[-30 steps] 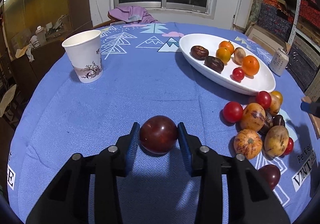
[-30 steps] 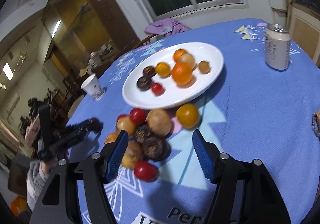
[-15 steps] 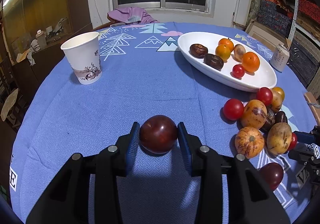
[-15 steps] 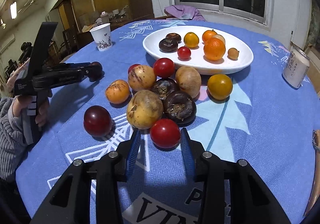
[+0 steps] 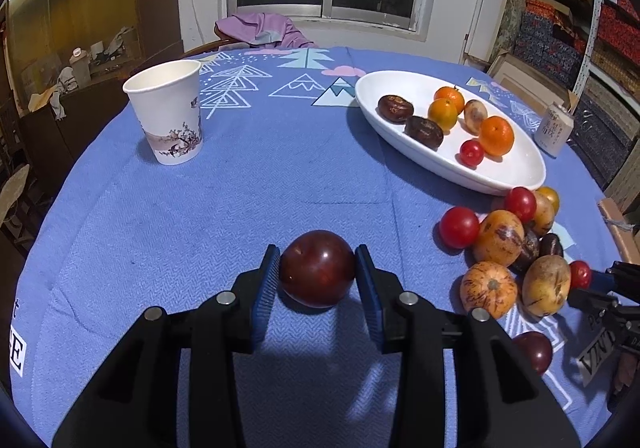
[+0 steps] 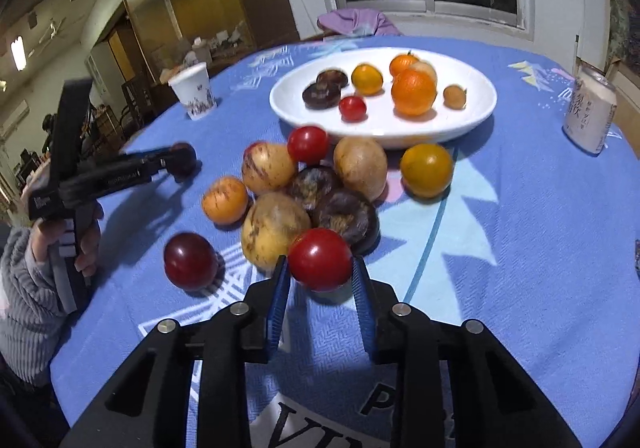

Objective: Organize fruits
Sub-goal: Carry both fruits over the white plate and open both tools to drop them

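Beside the fruit pile (image 6: 316, 183), open blue tablecloth (image 6: 520, 248).

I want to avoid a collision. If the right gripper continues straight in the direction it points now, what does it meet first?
The right gripper, jaws closing on the red tomato, would probably push first into the dark wrinkled fruit just behind it, or the yellowish fruit beside that; depth is uncertain.

Blue-clothed table (image 5: 248, 187): plate (image 5: 516, 175), cup (image 5: 170, 119), can (image 6: 590, 113), loose fruit (image 6: 360, 167).

We see a woven matt blue tablecloth (image 5: 280, 175), a glossy white plate (image 5: 516, 171) on it, and a paper cup (image 5: 168, 115) left of the plate
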